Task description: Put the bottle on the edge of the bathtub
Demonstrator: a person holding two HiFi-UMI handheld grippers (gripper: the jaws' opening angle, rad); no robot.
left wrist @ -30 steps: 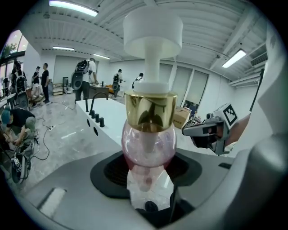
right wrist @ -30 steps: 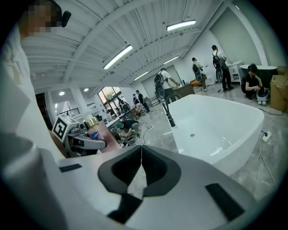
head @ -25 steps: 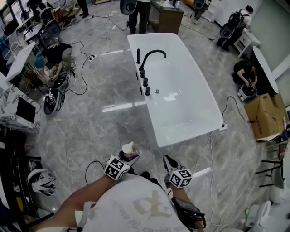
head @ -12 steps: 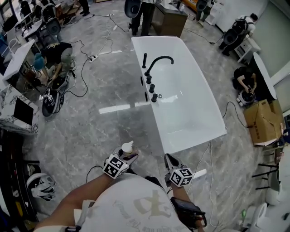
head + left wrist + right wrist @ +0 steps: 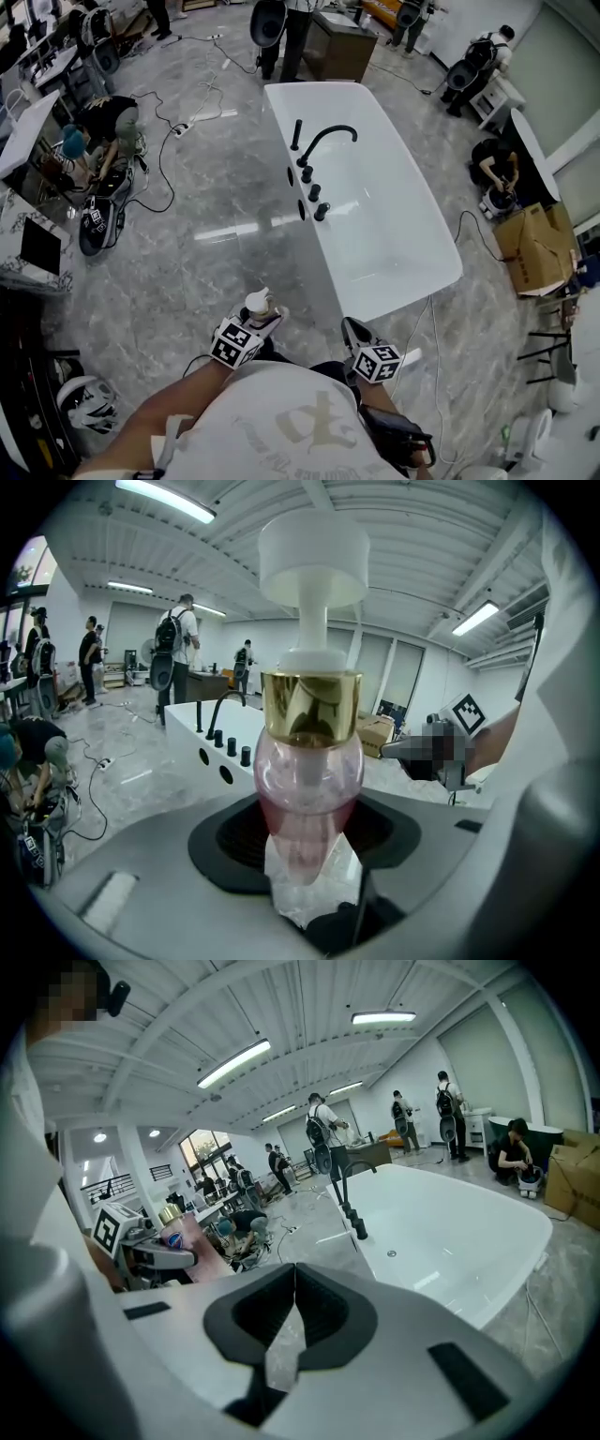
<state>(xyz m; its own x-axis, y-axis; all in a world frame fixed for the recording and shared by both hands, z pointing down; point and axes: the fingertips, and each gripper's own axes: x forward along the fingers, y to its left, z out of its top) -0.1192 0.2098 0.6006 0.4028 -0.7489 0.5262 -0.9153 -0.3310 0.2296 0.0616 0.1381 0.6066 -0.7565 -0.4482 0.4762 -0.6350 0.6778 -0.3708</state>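
Bottle held upright in the left jaws, with the tub edge far and to the right.

The left gripper [image 5: 255, 325] grasps the pink bottle [image 5: 258, 306] low on its body. The bottle's long axis is vertical, with the gold collar and white pump on top. The bathtub [image 5: 398, 291] lies well apart from it, its near rim ahead and to the right. The right gripper [image 5: 354, 334] is nearer that rim, but its jaws are clenched on nothing. The placing move likely falls to the left arm, reaching forward and to the right.
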